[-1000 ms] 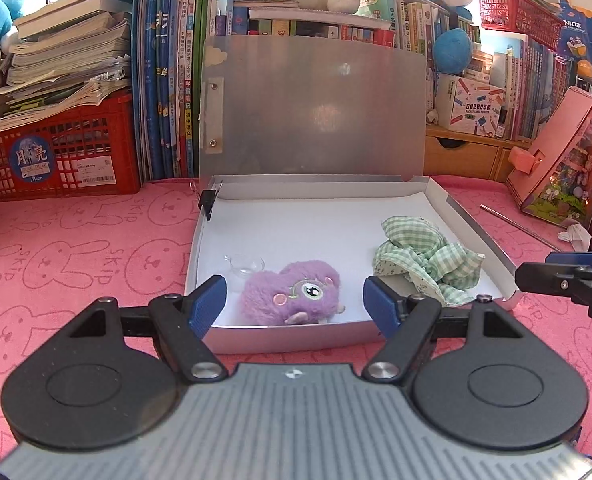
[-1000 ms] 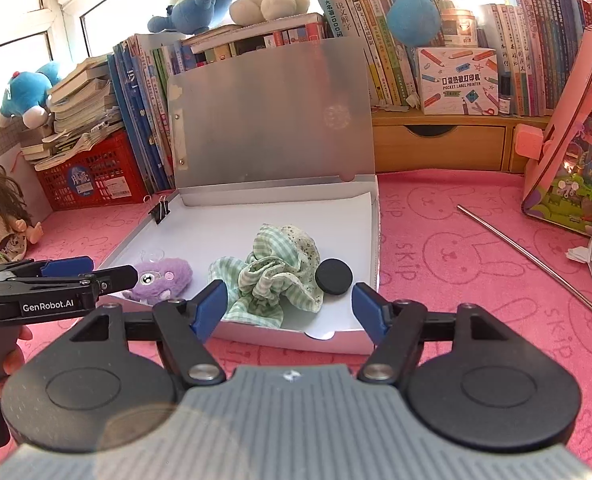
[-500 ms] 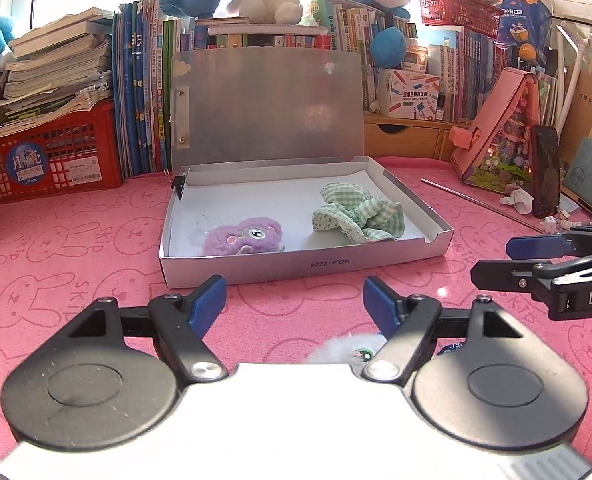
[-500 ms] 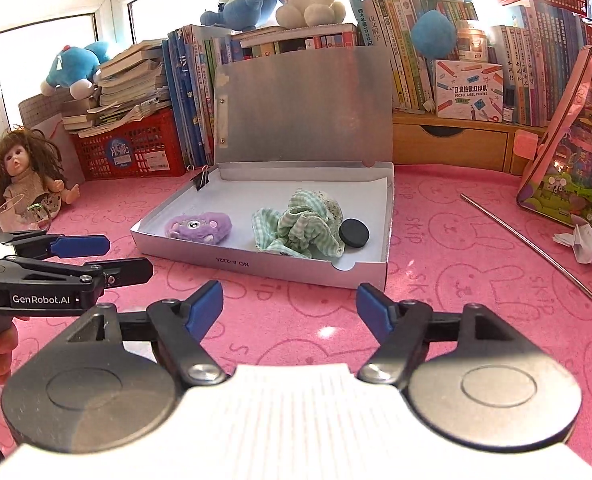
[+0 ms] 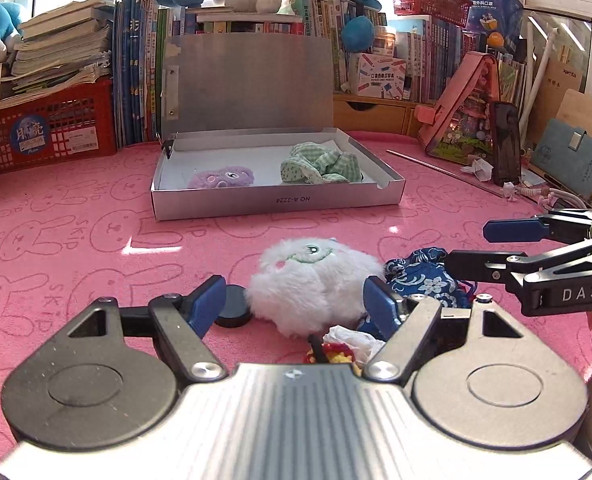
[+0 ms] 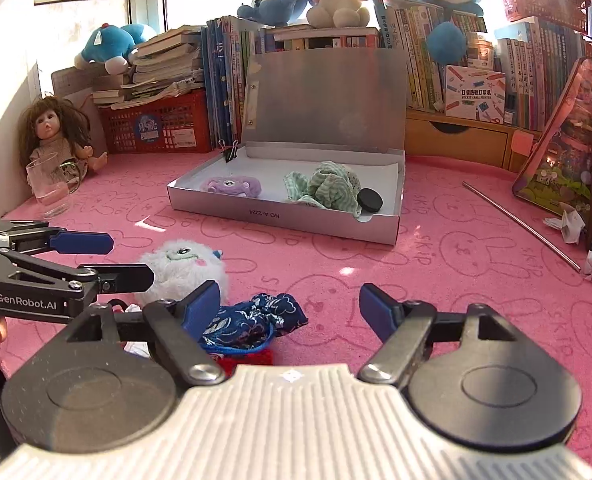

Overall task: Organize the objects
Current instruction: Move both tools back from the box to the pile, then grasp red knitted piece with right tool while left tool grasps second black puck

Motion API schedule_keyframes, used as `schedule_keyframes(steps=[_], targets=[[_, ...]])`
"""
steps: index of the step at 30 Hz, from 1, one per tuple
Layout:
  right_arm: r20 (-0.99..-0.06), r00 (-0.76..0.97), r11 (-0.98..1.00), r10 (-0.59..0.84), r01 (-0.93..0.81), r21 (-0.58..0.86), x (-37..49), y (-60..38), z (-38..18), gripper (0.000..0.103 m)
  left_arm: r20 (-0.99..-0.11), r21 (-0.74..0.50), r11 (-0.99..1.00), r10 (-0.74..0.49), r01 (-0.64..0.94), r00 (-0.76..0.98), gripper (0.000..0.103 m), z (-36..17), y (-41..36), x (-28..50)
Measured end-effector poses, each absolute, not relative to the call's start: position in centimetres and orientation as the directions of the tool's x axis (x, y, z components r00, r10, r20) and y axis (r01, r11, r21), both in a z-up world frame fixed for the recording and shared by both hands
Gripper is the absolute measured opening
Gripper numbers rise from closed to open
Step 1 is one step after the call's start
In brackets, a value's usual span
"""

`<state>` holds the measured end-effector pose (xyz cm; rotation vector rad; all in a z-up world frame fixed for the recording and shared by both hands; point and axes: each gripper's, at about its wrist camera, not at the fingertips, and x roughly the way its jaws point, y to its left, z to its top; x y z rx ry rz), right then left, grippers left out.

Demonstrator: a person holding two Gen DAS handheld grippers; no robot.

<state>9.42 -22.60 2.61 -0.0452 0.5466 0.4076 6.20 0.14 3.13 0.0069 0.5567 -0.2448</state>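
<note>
An open white box [image 5: 275, 202] [image 6: 279, 216] sits mid-table and holds a purple plush [image 5: 220, 177] [image 6: 231, 187], a green checked cloth [image 5: 320, 166] [image 6: 324, 188] and a black disc [image 6: 369, 200]. In front of it lie a white fluffy plush [image 5: 308, 280] [image 6: 183, 266], a blue patterned pouch [image 5: 424, 276] [image 6: 251, 320] and another black disc [image 5: 233, 307]. My left gripper [image 5: 293, 300] is open, its fingers either side of the white plush. My right gripper [image 6: 289, 306] is open, just right of the pouch.
A red and yellow item with crumpled paper [image 5: 340, 346] lies under the left gripper. A glass [image 6: 49, 188] and a doll [image 6: 55, 136] stand at the left. A metal rod [image 6: 520, 222], a pink case [image 6: 564, 148], books and a red basket [image 5: 47, 128] line the back.
Both grippers have pulled back from the box toward the near side of the table. The white plush, the pouch and the second disc have come into view. Both stay open.
</note>
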Motion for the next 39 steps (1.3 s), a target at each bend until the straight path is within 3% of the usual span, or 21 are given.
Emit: schedule_keyframes(steps=[10,25,29,32,37,39], targets=[[-0.490,0.765,0.891,0.418,-0.450,0.058,5.0,-22.4,2.0,0.090,-0.523,-0.060,0.958,-0.269,0.281,0.809,0.080,2.2,0.0,1.1],[-0.541,0.730,0.872,0.418,-0.490,0.013,3.5,-20.6,-0.4,0.092,-0.578,-0.036,0.949,-0.275,0.312,0.768,0.079,-0.5,-0.8,-1.6],[-0.560,0.722,0.873,0.406,-0.488,0.004,3.8,-20.3,-1.0,0.092,-0.575,-0.039,0.948,-0.280,0.317,0.768,0.074,-0.6,-0.7,-1.6],[-0.565,0.716,0.873,0.411,-0.488,0.017,3.9,-20.4,-1.1,0.089,-0.579,-0.041,0.947,-0.283,0.319,0.765,0.067,-0.7,-0.8,-1.6],[-0.567,0.698,0.862,0.438,-0.505,0.044,3.8,-20.6,-1.0,0.077,-0.561,-0.053,0.952,-0.279,0.303,0.780,0.064,-0.9,-0.7,-1.9],[-0.565,0.698,0.860,0.441,-0.509,0.042,3.6,-20.5,-1.0,0.073,-0.560,-0.046,0.954,-0.270,0.297,0.783,0.057,-0.8,-0.8,-2.0]])
